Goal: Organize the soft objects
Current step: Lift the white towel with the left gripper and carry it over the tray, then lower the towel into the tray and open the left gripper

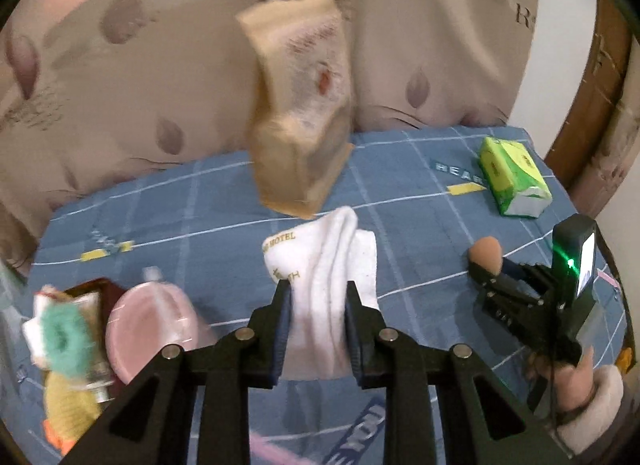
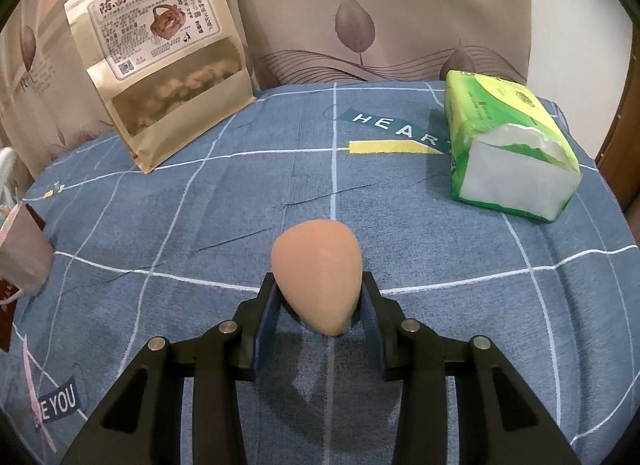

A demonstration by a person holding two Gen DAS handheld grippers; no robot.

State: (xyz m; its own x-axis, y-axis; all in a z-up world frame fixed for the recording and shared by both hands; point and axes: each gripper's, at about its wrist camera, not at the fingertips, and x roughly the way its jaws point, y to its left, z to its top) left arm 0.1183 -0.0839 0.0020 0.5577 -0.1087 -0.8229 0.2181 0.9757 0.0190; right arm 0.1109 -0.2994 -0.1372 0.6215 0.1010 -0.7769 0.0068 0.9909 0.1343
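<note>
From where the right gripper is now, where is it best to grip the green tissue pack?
Probably across the long sides of the green tissue pack, near its middle, coming from above. It lies flat, its torn end is loose tissue, and the wrapped body looks firmer.

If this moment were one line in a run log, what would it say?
left hand-held gripper: shut on white towel | right hand-held gripper: shut on beige sponge | surface: blue checked cloth

Left wrist: angled down, close over blue bedspread (image 1: 400,185).
Right wrist: likewise.
Shared: tissue pack (image 1: 514,177) (image 2: 508,145), snack bag (image 1: 300,105) (image 2: 160,53).
</note>
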